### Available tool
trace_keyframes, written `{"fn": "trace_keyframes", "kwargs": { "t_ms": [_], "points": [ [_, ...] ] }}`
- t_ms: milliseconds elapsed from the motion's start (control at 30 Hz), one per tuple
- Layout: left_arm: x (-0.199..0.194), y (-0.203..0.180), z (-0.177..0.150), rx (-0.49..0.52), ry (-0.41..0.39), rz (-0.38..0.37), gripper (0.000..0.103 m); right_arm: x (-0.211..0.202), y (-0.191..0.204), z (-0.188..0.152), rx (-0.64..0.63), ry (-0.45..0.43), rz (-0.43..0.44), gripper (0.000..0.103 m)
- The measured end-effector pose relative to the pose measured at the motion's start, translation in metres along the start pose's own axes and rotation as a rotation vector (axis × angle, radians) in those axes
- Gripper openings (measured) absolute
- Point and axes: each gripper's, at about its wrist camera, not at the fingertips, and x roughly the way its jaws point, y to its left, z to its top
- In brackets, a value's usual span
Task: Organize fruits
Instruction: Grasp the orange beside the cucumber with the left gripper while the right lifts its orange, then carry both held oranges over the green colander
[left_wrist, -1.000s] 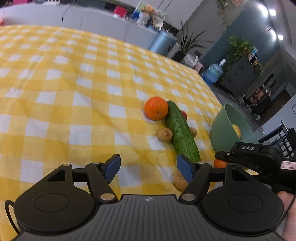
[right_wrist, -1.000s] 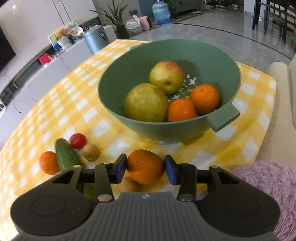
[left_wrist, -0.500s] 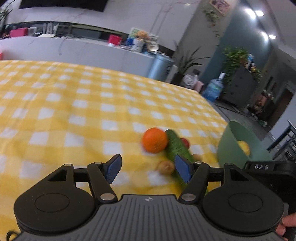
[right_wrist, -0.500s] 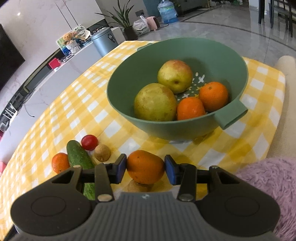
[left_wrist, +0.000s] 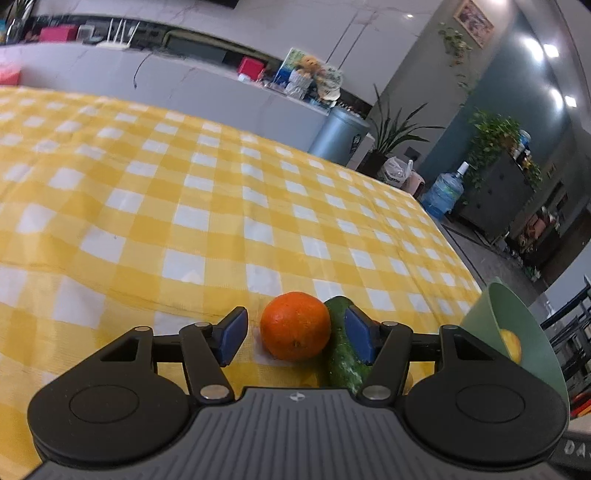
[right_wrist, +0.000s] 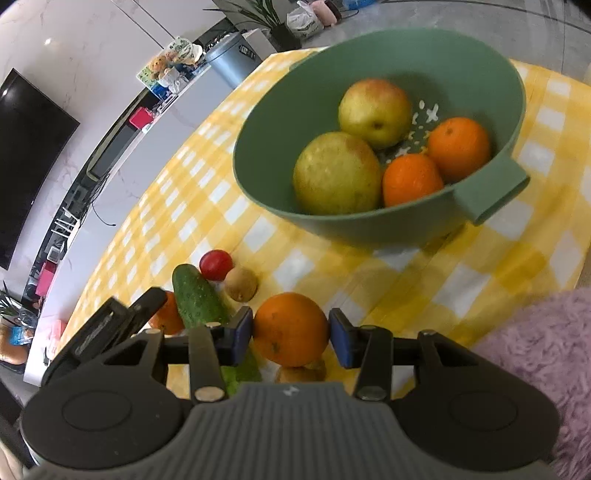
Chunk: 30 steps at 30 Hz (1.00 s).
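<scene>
A: Step? Right gripper pinches a round orange mandarin between its blue pads, just short of the green plastic colander bowl. Probably the carry-to-bowl step; next it needs lifting over the rim and dropping beside the two oranges and two yellow-green apples inside.

B: Left gripper?

A: Jaws closing round a second orange mandarin on the yellow checked tablecloth; left pad clearly apart from it, so no grip yet. The dark green cucumber touches that mandarin, and the right pad sits against it. Risk of catching both.

B: View differences?

A: Right wrist shows the bowl's contents, a red cherry tomato and a small brown kiwi. Left wrist shows only a bowl sliver.
</scene>
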Motion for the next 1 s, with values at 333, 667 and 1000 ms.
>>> {"fn": "trace_keyframes", "kwargs": {
  "t_ms": [333,667,1000],
  "points": [
    [0.005,0.010,0.002,-0.076,0.000,-0.040,0.048,0.002,0.000,-0.001,-0.003,0.000,-0.007,0.042],
    [-0.021,0.013,0.010,-0.108,-0.090,-0.053,0.048,-0.005,-0.010,0.002,0.075,-0.009,0.090,0.042],
    [-0.036,0.004,0.009,-0.107,-0.057,-0.121,0.048,-0.015,-0.011,0.000,0.100,-0.028,0.178,0.042]
  ]
}}
